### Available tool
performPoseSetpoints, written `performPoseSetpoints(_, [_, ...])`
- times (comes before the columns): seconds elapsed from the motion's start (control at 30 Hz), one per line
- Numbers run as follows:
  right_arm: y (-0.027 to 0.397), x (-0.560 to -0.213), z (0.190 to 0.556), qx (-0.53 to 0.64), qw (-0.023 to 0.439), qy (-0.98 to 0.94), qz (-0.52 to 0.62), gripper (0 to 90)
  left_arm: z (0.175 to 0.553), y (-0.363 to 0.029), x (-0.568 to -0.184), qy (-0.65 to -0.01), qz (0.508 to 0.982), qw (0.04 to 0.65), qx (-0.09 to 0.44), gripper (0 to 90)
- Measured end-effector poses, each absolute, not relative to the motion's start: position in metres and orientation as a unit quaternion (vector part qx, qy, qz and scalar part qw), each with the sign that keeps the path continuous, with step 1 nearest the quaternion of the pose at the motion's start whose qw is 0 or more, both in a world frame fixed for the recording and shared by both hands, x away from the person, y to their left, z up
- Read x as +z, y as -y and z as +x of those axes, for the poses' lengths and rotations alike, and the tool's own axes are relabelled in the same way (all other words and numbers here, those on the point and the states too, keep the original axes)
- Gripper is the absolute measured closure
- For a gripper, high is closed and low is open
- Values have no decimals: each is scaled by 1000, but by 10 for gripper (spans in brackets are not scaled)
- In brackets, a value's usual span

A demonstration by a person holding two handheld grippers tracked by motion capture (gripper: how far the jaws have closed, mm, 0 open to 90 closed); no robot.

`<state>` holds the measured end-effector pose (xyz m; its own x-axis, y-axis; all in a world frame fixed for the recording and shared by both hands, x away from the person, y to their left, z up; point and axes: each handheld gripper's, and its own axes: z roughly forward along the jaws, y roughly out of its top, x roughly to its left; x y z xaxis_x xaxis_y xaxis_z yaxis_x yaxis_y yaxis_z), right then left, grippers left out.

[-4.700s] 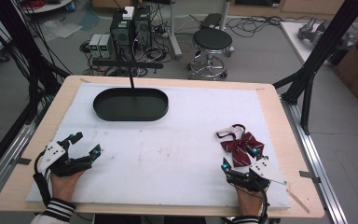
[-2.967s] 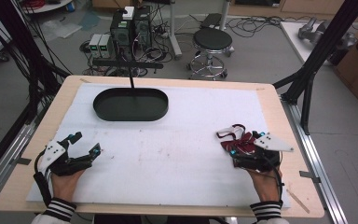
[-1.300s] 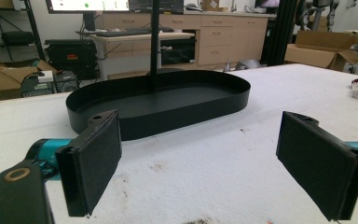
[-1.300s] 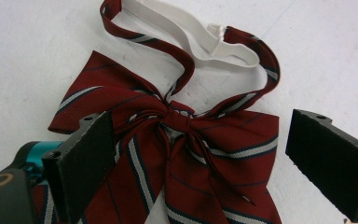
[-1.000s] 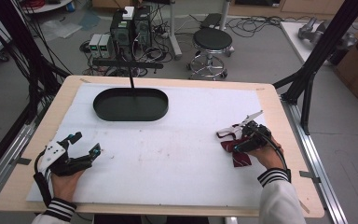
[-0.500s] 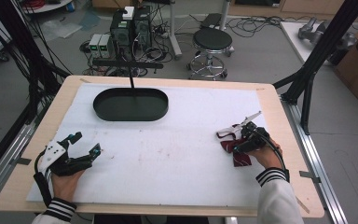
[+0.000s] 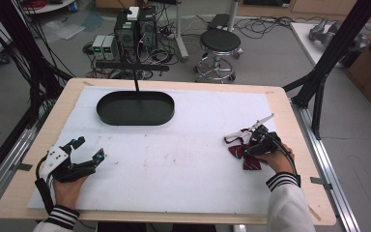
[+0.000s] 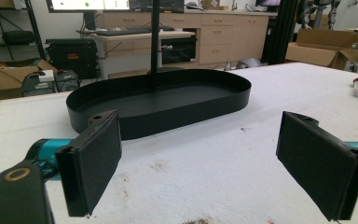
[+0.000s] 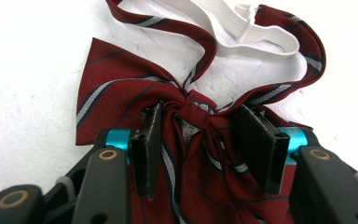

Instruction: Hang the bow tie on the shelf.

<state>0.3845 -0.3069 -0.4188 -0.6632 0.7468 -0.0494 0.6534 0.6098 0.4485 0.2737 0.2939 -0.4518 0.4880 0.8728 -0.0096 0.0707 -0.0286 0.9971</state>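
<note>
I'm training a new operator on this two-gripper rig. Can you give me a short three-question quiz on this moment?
1. What lies between the jaws of the right gripper?
2. True or false: the left gripper has its jaws closed on the black tray.
3. Which part of the bow tie do the right jaws bracket: A) its white elastic strap, B) its centre knot, C) a wing tip?

Key:
1. A dark red striped bow tie; the jaws have just been closing around it.
2. False: its jaws stand wide apart over the white table cover, short of the tray.
3. B.
</note>
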Motion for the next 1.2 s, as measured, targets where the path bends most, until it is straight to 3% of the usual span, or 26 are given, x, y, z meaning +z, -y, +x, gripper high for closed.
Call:
performPoseSetpoints(0.47, [294, -415, 379, 168, 144, -900, 376, 709, 274, -294, -452, -374, 631, 588, 341, 146])
performPoseSetpoints(0.9, [295, -408, 374, 197, 165, -889, 380, 726, 274, -294, -452, -374, 632, 588, 340, 146])
performPoseSetpoints(1.2, [289, -393, 365, 245, 220, -867, 375, 728, 274, -294, -452, -374, 631, 588, 340, 146])
